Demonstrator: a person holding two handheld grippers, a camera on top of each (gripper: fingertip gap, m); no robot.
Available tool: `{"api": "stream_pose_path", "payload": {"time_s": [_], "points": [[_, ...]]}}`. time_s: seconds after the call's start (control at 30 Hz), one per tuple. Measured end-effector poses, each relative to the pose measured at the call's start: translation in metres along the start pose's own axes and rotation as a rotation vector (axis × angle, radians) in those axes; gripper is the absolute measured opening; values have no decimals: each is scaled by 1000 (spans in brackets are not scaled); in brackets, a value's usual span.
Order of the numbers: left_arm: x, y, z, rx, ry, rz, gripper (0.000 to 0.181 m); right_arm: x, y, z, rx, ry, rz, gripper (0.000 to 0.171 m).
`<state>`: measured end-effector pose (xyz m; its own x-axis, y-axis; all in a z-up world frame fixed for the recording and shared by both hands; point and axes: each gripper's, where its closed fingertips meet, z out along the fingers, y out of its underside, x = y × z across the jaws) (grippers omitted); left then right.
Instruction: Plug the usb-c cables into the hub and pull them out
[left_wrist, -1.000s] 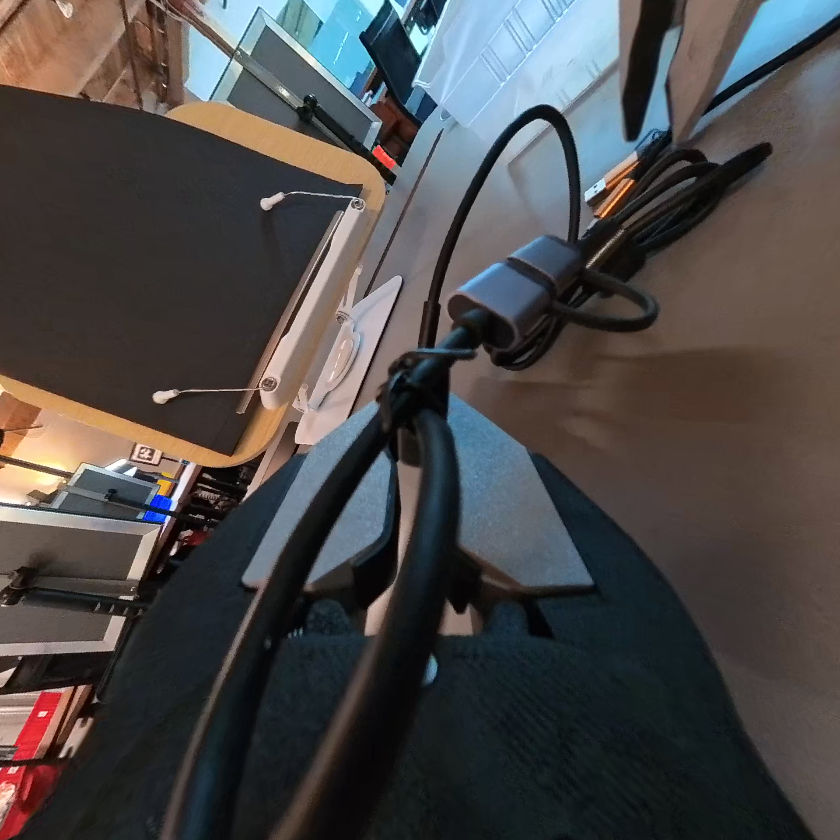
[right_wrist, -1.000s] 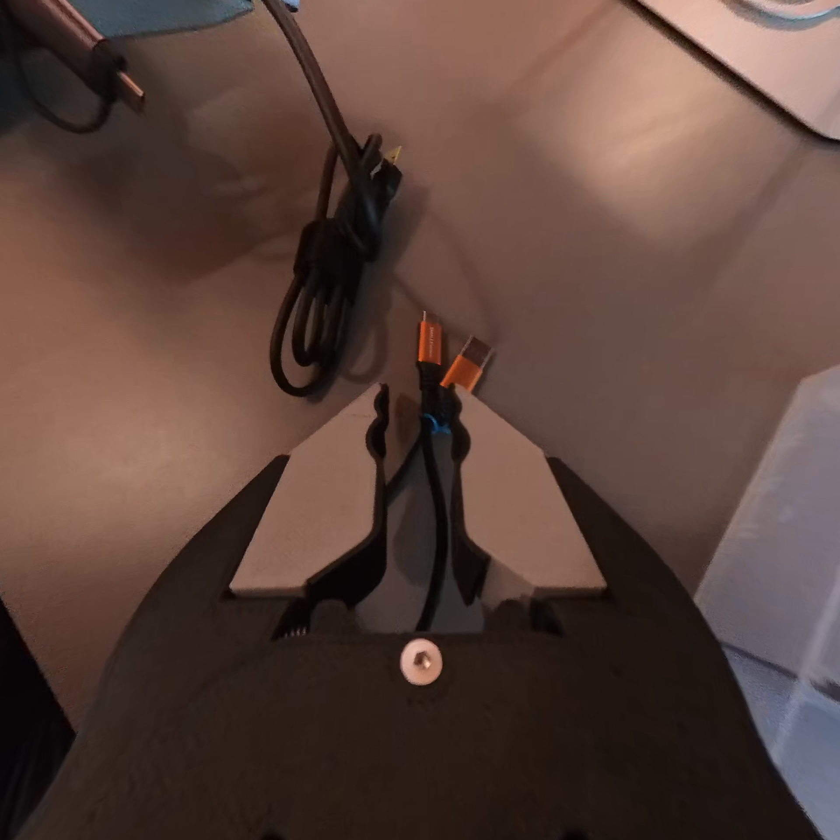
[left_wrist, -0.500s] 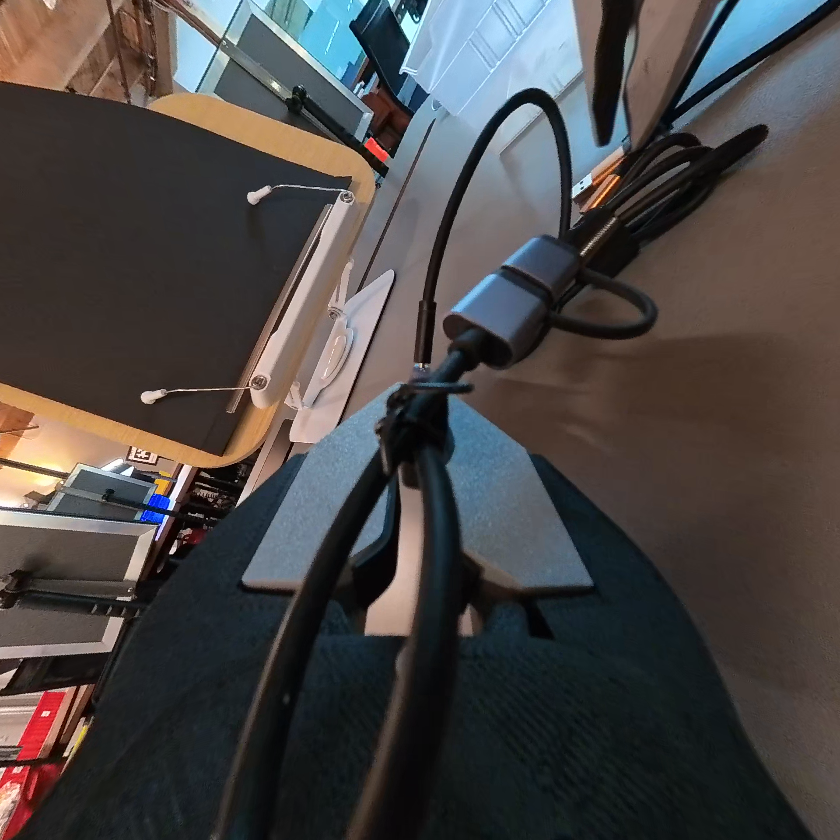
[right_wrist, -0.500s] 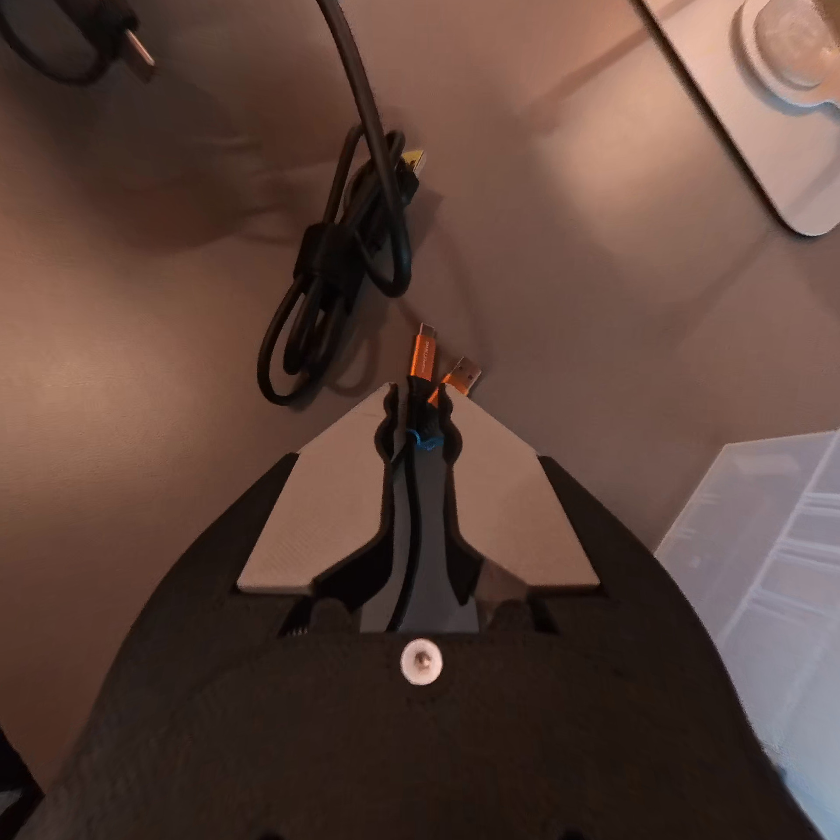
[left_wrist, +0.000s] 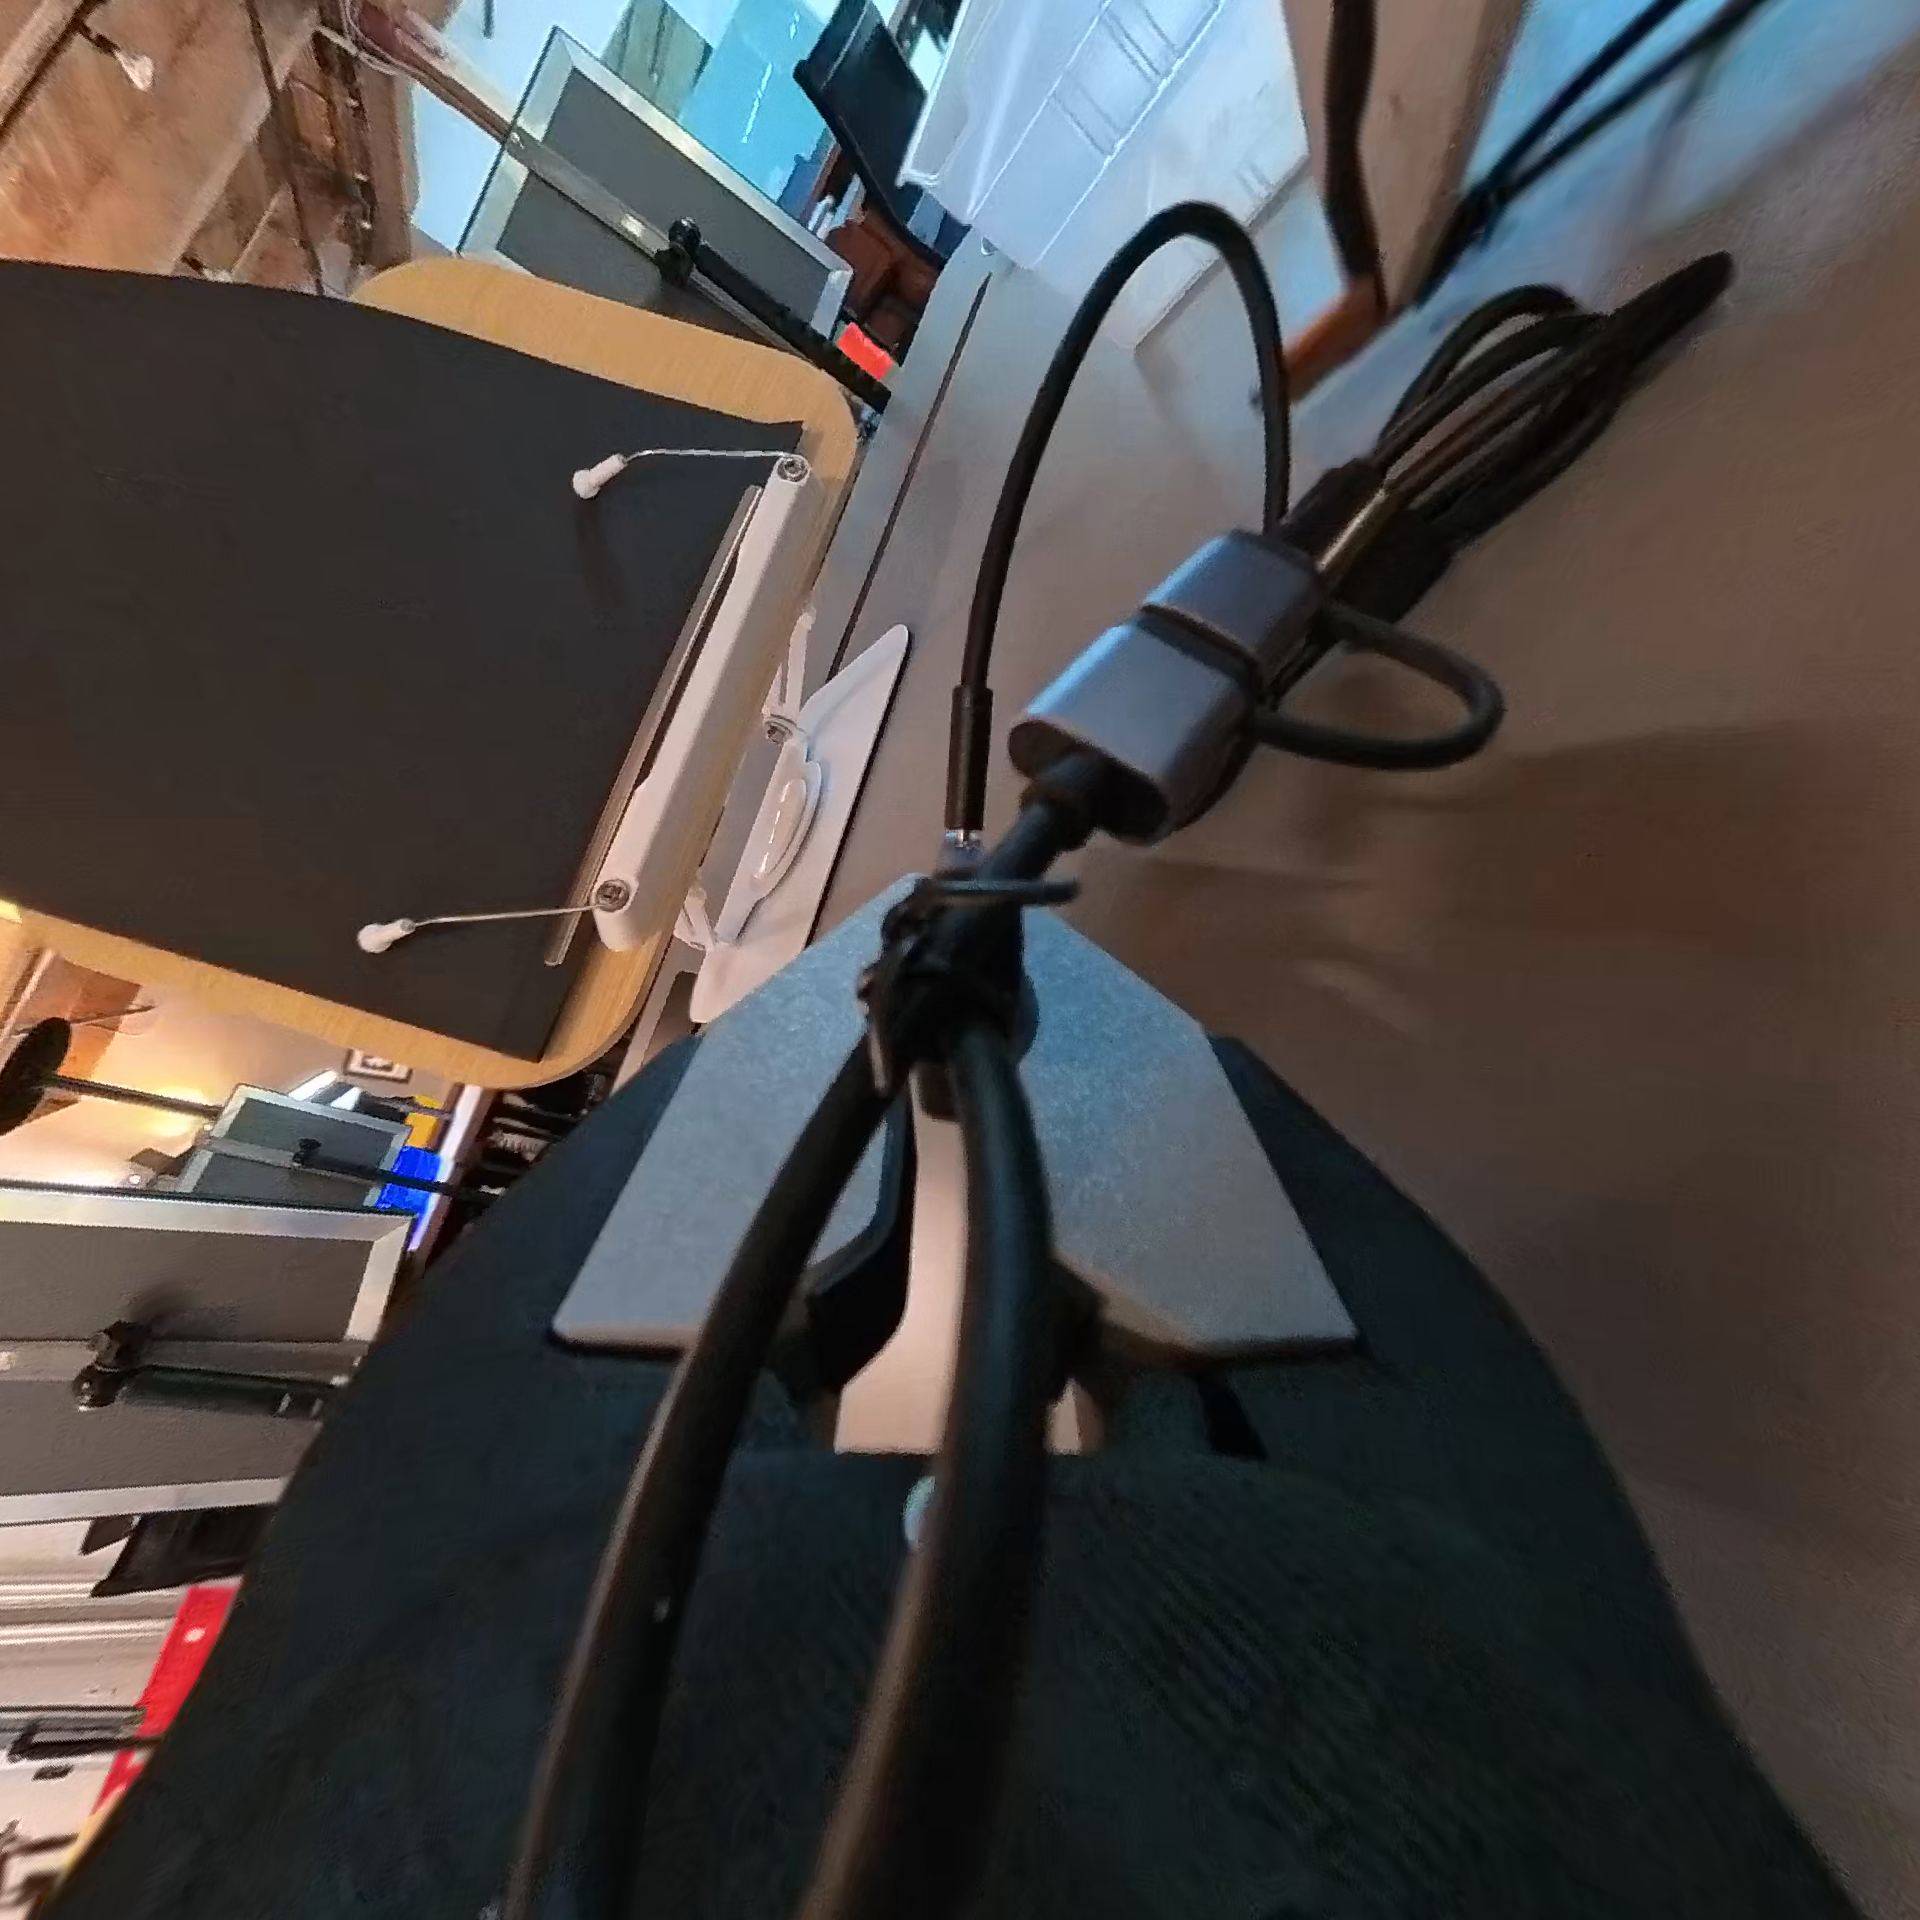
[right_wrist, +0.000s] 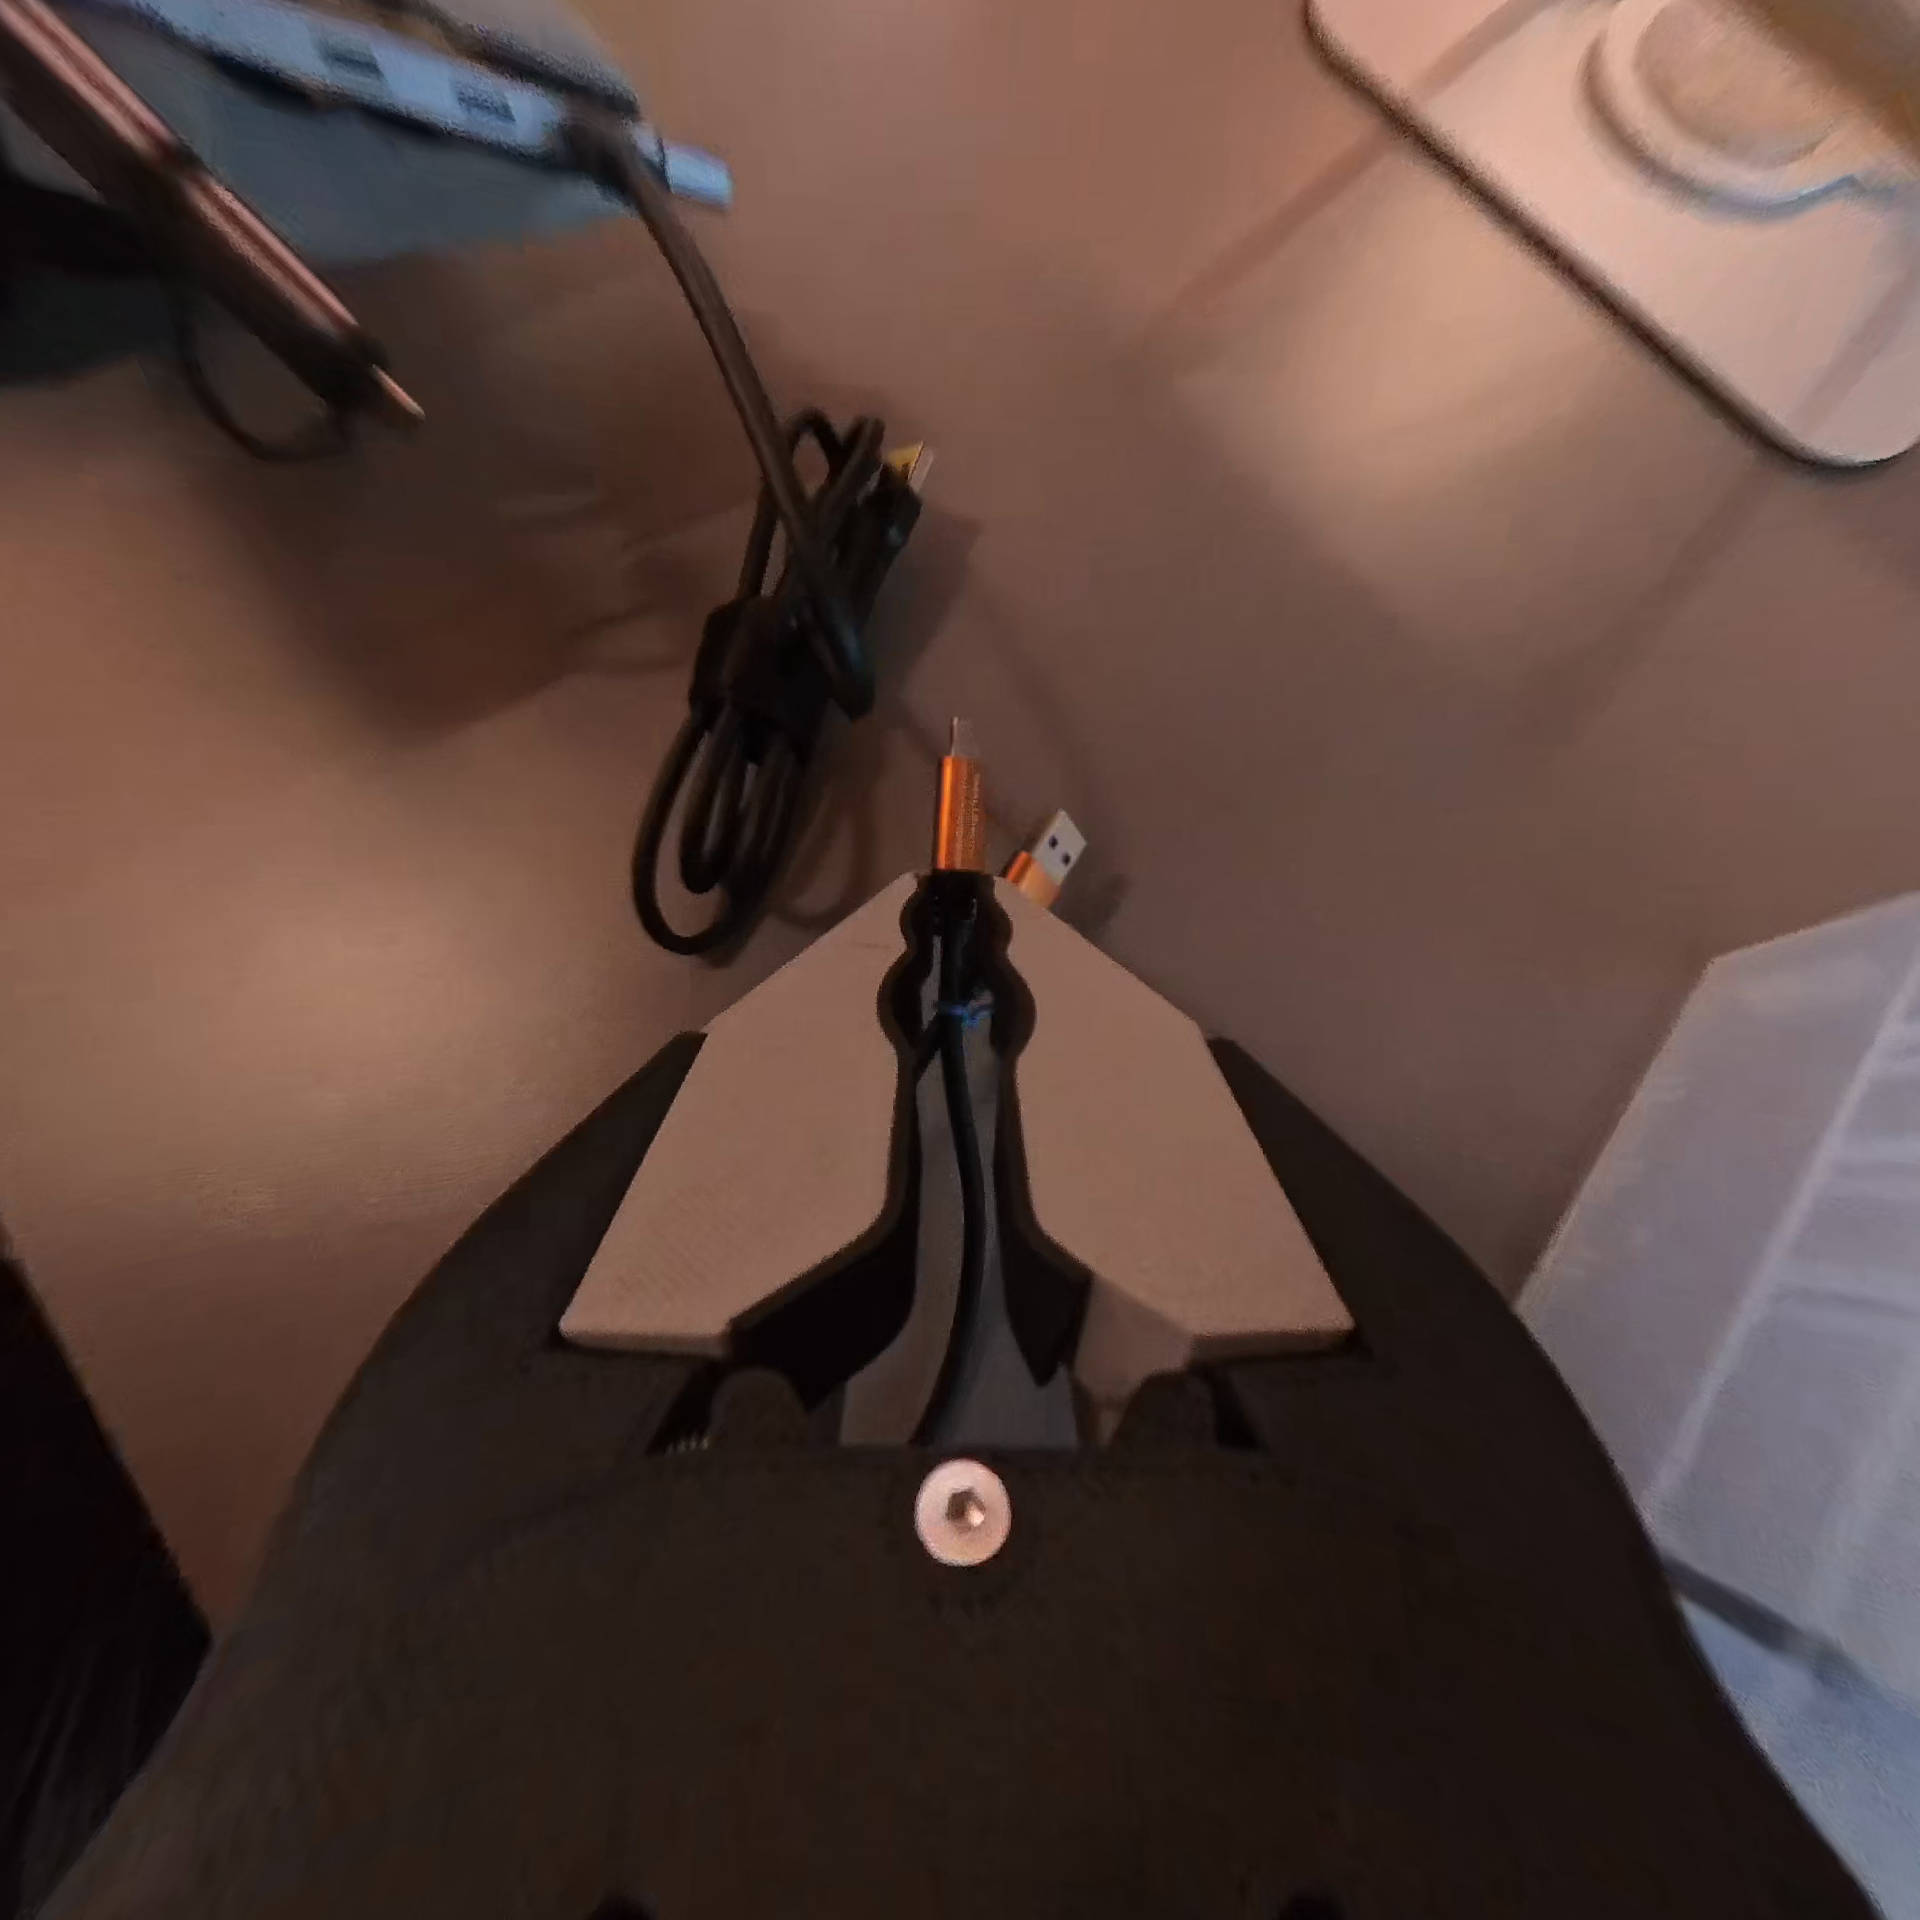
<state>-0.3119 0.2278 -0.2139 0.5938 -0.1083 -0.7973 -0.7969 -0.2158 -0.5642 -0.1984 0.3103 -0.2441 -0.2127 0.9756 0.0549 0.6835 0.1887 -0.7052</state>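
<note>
My left gripper (left_wrist: 961, 935) is shut on the black cable of the grey hub (left_wrist: 1143, 707), just behind the hub's body. A free black cable arcs over the hub, and its plug (left_wrist: 966, 769) hangs beside my fingertips. My right gripper (right_wrist: 956, 894) is shut on a black cable right behind its orange USB-C plug (right_wrist: 961, 810), which points straight ahead. The cable's second orange plug (right_wrist: 1049, 868) lies on the table beside it. The hub (right_wrist: 416, 94) shows blurred at the upper left of the right wrist view. The right gripper (left_wrist: 1371, 135) shows far off above the table.
A tied bundle of black cable (right_wrist: 769, 707) lies on the brown table ahead of the right gripper, also seen behind the hub (left_wrist: 1507, 416). A white stand base (right_wrist: 1662, 208) is at the far right, a translucent box (right_wrist: 1766, 1351) at the right. A black-faced board on a stand (left_wrist: 364, 644) stands to the left. One gripper's finger ends stand about 15 centimetres off the other's.
The right jaws have closed onto the orange-plug cable, which now points straight out. The right gripper has shifted so the hub comes into its view. The left gripper holds nearly still.
</note>
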Motion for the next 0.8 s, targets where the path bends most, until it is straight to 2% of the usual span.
{"api": "stream_pose_path", "payload": {"time_s": [0.1,0.17,0.3,0.53,0.67,0.8], "points": [[1,3,2,-25,-6,17,8,-8,-27,-31,86,43,-59,5],[2,3,5,-33,2,16,8,-23,-46,-38,85,45,-138,4],[4,2,6,-48,7,25,8,-56,-75,-11,40,26,-299,5],[5,4,3,-59,13,30,8,-65,-80,52,-104,55,-457,6],[9,3,2,-41,44,35,7,-63,-82,55,-95,34,-461,6],[13,17,10,-120,61,65,8,-62,-82,53,-75,17,-465,5]]}}
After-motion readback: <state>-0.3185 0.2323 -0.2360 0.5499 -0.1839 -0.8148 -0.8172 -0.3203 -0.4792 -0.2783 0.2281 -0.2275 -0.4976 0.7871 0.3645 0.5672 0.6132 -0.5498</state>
